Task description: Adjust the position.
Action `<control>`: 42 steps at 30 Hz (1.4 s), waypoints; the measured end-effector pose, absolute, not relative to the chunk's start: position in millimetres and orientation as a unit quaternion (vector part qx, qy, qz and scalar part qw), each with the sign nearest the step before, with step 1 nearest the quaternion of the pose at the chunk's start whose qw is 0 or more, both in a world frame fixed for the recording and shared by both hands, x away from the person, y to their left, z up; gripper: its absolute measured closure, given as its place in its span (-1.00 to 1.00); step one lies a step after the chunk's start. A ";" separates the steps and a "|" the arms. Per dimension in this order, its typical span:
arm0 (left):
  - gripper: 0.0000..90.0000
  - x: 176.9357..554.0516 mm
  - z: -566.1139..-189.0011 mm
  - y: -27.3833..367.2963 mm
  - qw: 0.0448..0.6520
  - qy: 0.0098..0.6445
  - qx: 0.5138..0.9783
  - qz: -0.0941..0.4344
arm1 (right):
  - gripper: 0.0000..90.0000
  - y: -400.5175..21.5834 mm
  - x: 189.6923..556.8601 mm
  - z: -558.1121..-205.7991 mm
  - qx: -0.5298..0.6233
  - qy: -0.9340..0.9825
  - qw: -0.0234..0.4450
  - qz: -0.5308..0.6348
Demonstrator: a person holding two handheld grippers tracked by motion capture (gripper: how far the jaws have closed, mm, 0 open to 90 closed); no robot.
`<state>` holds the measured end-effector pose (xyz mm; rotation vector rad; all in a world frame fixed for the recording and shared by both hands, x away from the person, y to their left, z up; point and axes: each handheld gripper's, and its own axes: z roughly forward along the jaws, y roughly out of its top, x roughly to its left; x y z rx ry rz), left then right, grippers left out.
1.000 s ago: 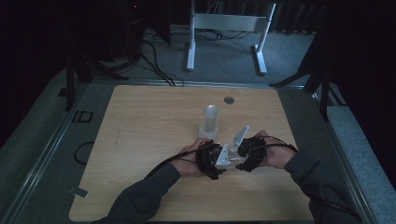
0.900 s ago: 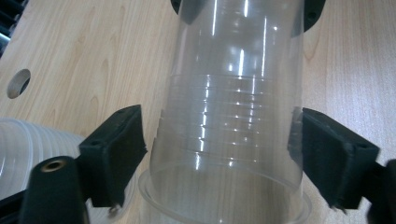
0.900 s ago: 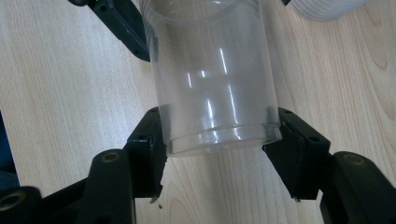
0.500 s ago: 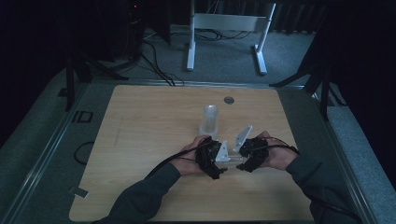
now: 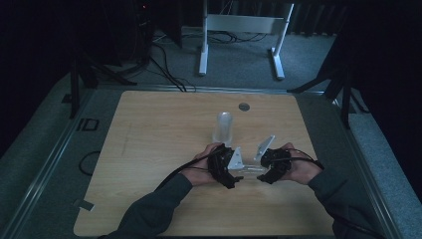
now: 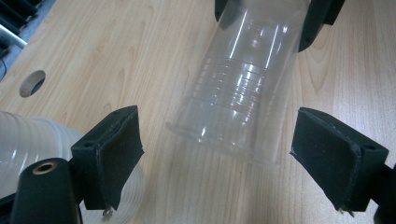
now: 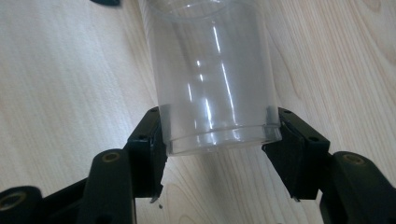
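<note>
Both forearms enter from the near edge of the wooden table (image 5: 149, 129), hands facing. Right gripper (image 7: 217, 140) is clamped on a clear plastic cup (image 7: 212, 79) lying sideways at near centre. Left gripper (image 6: 217, 154) jaws are apart around its rim.

We are looking at a light wooden table (image 5: 149, 134) sitting on grey carpet (image 5: 239, 55), a white metal frame (image 5: 244, 30) and dark cables (image 5: 164, 59) lying beyond in dimness.

A clear, colourless ribbed plastic cup (image 7: 215, 79) sits between the black foam-padded jaws of the right gripper (image 7: 217, 144). Beneath it lies the pale, fine-grained wooden tabletop (image 7: 60, 84). The left gripper (image 6: 233, 154) is likewise black, a translucent whitish ridged plastic cup (image 6: 28, 144) beside it.
</note>
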<state>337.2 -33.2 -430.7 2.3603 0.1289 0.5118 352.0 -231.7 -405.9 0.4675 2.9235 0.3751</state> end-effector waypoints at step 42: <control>-0.46 346.3 -429.2 -25.7 0.392 0.091 0.898 0.180 | -0.07 -271.8 362.6 -425.3 0.340 0.918 0.128 0.159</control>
